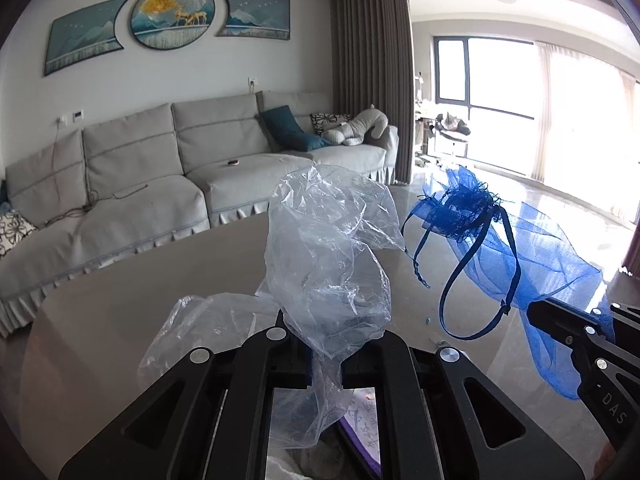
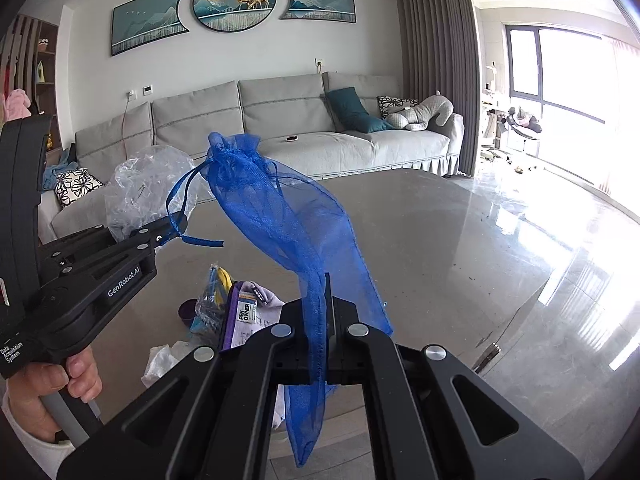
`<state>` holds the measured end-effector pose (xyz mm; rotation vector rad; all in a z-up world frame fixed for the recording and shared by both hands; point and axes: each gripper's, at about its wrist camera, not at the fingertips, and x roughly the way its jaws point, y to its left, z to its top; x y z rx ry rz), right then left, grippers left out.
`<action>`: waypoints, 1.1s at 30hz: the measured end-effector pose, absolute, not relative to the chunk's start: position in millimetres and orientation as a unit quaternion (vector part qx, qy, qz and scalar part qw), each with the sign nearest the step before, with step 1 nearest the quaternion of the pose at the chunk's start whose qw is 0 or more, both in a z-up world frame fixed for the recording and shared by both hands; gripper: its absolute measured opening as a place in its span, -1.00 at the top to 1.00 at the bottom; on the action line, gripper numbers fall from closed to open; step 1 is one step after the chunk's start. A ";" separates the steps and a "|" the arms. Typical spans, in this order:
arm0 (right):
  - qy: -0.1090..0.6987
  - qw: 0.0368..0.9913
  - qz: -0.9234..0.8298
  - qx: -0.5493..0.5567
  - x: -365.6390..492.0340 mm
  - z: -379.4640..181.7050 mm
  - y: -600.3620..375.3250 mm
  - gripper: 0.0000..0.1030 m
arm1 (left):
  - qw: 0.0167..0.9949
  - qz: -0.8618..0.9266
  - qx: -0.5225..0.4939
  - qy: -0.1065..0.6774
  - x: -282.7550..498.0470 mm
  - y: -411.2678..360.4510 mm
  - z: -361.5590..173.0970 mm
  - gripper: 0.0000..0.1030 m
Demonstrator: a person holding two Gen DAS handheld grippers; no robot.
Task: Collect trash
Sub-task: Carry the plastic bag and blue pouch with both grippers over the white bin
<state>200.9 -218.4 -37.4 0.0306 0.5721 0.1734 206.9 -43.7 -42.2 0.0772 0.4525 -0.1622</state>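
I have the left gripper (image 1: pixel 316 344) pinched on a crumpled clear plastic bag (image 1: pixel 328 248), and the right gripper (image 2: pixel 326 320) clamped on a blue mesh drawstring pouch (image 2: pixel 280 208), both lifted above the grey table (image 2: pixel 460 240).

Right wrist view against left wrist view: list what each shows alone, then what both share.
Only the right wrist view shows the person's hand on the left tool's handle, the purple-edged paper packet and yellow wrapper on the table, and the wooden shelf.

Only the left wrist view shows the left gripper shut on the crumpled clear plastic bag from close up.

Both show the blue mesh drawstring pouch clamped in the right gripper, the glossy grey table, grey sofa and wall paintings.
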 end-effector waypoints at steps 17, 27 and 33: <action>0.325 0.944 0.054 0.033 39.9 -61.9 -221.9 0.98 | 0.926 -0.166 0.024 0.338 53.8 -62.7 -120.2 0.86; 0.350 0.935 0.033 0.048 -5.2 -104.7 -231.4 0.98 | 0.899 -0.210 0.070 0.377 11.5 -94.4 -177.8 0.85; 0.346 0.937 0.019 0.053 -17.8 -103.9 -241.1 0.98 | 0.883 -0.243 0.078 0.394 -1.5 -111.7 -192.7 0.84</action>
